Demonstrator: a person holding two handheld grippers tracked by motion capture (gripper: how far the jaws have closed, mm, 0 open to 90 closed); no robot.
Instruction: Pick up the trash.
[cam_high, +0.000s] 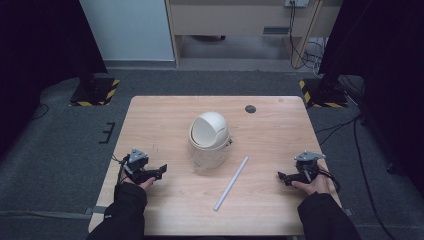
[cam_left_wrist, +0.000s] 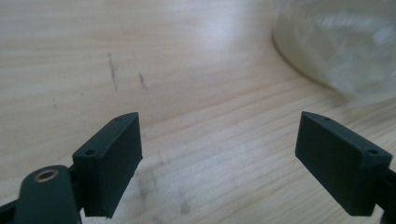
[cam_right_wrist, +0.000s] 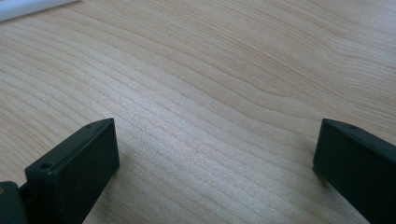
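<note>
A small white bin with a domed swing lid stands near the middle of the wooden table. Its clear lower body appears blurred at the upper right of the left gripper view. A long white stick lies slanted in front of the bin, and its end crosses the top left corner of the right gripper view. My left gripper rests low at the table's left, pointing right toward the bin, open and holding nothing. My right gripper sits at the table's right, pointing left, open and holding nothing.
A dark round cap sits in the table top near its far edge. Black stands with yellow-striped bases flank the table's far corners, and cables run over the grey floor at the right.
</note>
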